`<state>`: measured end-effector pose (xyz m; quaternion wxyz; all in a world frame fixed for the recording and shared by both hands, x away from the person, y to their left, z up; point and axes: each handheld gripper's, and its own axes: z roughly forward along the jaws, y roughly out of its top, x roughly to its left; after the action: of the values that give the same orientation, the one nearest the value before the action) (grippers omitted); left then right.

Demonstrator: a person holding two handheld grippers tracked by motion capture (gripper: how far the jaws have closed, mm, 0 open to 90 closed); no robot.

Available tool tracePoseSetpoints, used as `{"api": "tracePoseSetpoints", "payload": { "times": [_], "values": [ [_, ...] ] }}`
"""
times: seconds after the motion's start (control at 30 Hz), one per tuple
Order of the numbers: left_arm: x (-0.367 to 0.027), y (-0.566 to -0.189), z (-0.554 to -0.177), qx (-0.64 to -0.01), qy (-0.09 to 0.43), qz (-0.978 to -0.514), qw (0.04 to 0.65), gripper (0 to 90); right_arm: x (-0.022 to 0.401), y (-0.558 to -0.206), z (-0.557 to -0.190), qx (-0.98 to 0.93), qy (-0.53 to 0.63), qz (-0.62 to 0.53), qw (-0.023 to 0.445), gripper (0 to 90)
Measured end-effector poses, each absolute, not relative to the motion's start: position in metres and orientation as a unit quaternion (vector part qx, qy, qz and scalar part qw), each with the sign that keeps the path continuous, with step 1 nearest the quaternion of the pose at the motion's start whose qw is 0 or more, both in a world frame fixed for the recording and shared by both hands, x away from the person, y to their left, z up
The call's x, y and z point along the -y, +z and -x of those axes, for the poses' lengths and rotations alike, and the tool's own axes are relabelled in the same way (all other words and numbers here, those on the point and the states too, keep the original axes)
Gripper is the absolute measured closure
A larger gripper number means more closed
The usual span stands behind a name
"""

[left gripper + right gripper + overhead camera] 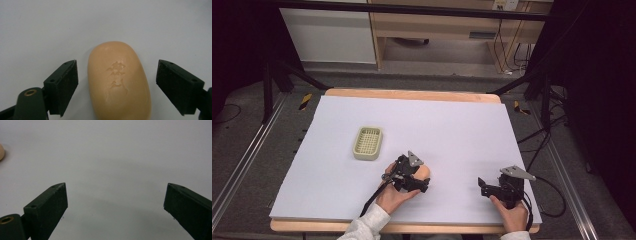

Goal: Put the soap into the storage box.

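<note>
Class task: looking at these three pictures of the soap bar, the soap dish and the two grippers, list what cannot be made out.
- Soap bar: near end cut off by the left gripper view's bottom edge; high view, mostly hidden under the left gripper.
- Its stamped mark: too blurred to read.
- Soap dish: too small to tell its grid detail.

Grey floor [257, 165], wooden cabinet [437, 25] behind (white panel [327, 35] beside), dark edges.

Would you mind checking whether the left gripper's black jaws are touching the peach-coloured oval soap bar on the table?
Apart. In the left gripper view, the left gripper straddles the peach-coloured oval soap bar with white table visible between each black jaw and the bar's sides.
</note>
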<state>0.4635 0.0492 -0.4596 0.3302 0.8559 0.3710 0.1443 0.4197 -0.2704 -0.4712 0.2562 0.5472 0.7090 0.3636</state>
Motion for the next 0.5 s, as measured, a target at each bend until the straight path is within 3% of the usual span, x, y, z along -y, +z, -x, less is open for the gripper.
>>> {"api": "tracePoseSetpoints", "payload": {
  "times": [0.5],
  "values": [
    [-0.046, -0.471, -0.466, -0.371, 0.140, -0.864, 0.312, 22.5, 0.270, -0.472, -0.420, -0.712, 0.360, -0.546, 0.256, 5.4]
  ]
}}
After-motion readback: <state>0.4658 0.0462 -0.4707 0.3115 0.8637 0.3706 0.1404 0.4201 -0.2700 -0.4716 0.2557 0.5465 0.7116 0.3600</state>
